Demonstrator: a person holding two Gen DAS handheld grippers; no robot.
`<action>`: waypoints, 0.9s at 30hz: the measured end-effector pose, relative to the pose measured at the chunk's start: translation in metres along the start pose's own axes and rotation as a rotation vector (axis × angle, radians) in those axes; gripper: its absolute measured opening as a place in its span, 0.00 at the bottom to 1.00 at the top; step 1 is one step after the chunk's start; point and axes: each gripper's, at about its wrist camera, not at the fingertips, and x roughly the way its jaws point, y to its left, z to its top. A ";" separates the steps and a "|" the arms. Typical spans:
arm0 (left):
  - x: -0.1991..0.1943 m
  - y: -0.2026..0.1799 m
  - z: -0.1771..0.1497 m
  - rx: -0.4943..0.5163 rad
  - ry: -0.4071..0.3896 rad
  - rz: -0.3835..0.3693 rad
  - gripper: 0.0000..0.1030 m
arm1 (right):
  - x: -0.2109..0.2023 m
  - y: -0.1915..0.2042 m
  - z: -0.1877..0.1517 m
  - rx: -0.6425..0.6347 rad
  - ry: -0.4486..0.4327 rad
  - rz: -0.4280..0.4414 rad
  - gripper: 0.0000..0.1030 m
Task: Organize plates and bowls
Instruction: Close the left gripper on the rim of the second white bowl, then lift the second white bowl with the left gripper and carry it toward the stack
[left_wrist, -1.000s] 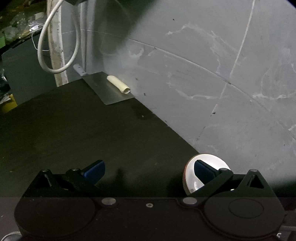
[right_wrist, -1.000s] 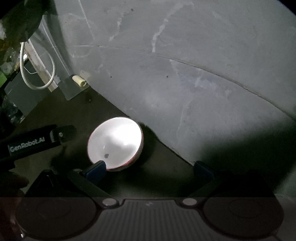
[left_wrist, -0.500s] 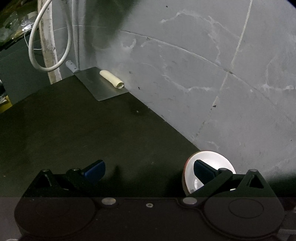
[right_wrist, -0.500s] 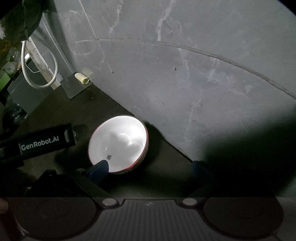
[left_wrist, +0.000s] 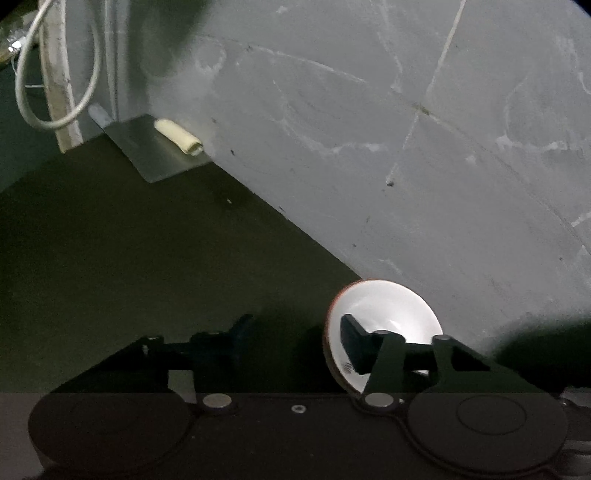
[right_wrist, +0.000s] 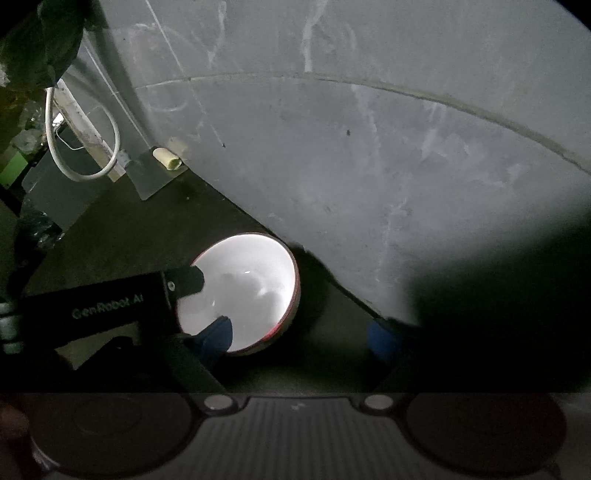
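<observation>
A bowl (left_wrist: 388, 310), white inside with a red outer wall, stands on the dark tabletop (left_wrist: 110, 258) against the grey wall. My left gripper (left_wrist: 295, 328) straddles its left rim. One finger (left_wrist: 351, 339) is inside the bowl and the other is outside, a gap away from the rim, and the jaws are closing. In the right wrist view the bowl (right_wrist: 251, 284) lies low and left of centre. My right gripper (right_wrist: 299, 336) has its blue left pad (right_wrist: 218, 336) inside the near rim and its right pad clear of the bowl. Its jaws are closing too.
A thin metal sheet (left_wrist: 155, 162) with a cream paper roll (left_wrist: 179, 137) lies at the table's far corner. A white cable loop (left_wrist: 59, 92) hangs beside it. The grey wall (left_wrist: 406, 147) runs diagonally close behind the bowl. Dark shadow covers the right side.
Both pairs of jaws have narrowed, the left much more. The left gripper has moved further over the bowl and now reaches inside its rim in the right wrist view.
</observation>
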 end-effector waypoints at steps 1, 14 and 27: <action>0.001 -0.001 0.000 0.001 0.006 -0.008 0.46 | 0.000 -0.001 -0.001 0.000 -0.001 0.005 0.76; 0.012 0.002 -0.006 -0.090 0.061 -0.055 0.25 | 0.000 -0.007 0.002 -0.042 0.012 0.081 0.50; 0.000 0.001 -0.022 -0.146 0.066 -0.081 0.12 | -0.004 -0.011 0.001 -0.089 0.070 0.192 0.36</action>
